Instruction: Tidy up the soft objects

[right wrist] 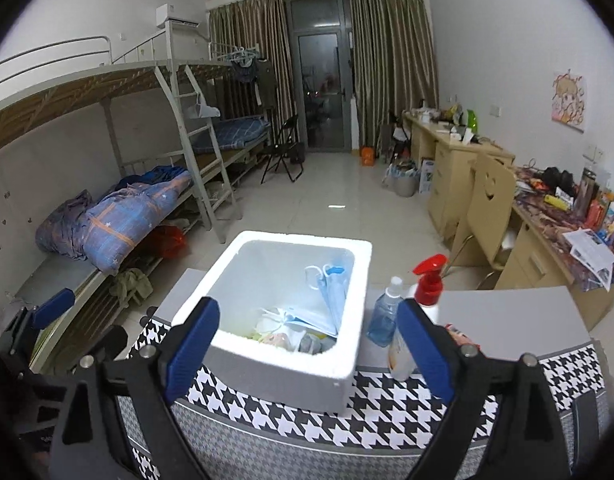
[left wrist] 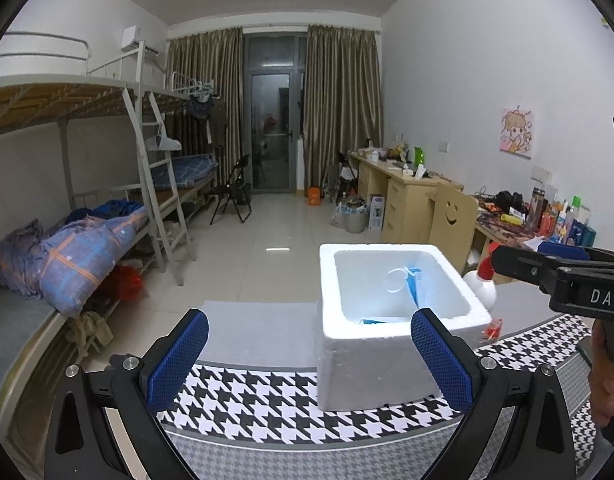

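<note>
A white foam box [left wrist: 387, 356] [right wrist: 283, 364] stands on a houndstooth cloth [left wrist: 267, 400] [right wrist: 387, 412]. Inside it lie blue face masks [right wrist: 333, 300] [left wrist: 413, 284] and other soft items [right wrist: 283, 334]. My left gripper [left wrist: 309, 356] is open and empty, in front of the box's left side. My right gripper [right wrist: 309, 338] is open and empty, above the box's near edge. The right gripper also shows at the right of the left wrist view [left wrist: 547, 268].
A red-capped spray bottle [right wrist: 417, 312] [left wrist: 481, 280] and a clear bottle of blue liquid [right wrist: 385, 312] stand right of the box. Bunk beds [right wrist: 107, 208] line the left wall. Desks [right wrist: 459, 168] and a chair [right wrist: 487, 208] stand on the right.
</note>
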{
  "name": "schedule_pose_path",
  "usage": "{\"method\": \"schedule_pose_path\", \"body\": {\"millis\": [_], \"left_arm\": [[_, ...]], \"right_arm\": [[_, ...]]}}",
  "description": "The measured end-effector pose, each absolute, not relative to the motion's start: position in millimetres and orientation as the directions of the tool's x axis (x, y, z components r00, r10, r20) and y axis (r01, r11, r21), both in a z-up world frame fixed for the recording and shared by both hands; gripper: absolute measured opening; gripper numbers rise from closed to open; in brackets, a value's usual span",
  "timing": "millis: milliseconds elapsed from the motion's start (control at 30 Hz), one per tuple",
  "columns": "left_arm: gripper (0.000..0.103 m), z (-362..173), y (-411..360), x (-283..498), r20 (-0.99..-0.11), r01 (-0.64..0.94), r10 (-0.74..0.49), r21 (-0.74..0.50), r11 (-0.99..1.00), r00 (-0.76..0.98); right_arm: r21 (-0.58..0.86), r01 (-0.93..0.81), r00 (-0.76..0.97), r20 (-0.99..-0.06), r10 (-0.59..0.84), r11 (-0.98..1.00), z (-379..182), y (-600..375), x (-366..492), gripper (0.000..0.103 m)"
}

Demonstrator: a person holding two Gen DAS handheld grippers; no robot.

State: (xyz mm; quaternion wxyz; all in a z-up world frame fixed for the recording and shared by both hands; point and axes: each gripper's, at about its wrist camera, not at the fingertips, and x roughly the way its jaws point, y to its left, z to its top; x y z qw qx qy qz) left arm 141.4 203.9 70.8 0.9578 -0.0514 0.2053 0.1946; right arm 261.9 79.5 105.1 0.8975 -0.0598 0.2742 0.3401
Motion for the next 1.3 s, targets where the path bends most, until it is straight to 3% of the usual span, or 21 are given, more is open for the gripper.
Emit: {"method": "schedule_pose_path", "body": {"millis": [467,1300], "left_arm": [[0.102,85,167,97,-0.35,-0.355,0.325,-0.024,0.935,0.879],[0.102,88,101,12,-0.216,-0.34,0.328,-0.019,0.94,0.92]], "right_arm": [[0.038,-0.612,0.69,-0.462,0.557,0.79,106,35,207,0.1],[0.009,-0.6,0.744,-0.361,0.562,0.8,90,-34,123,0.1]]}}
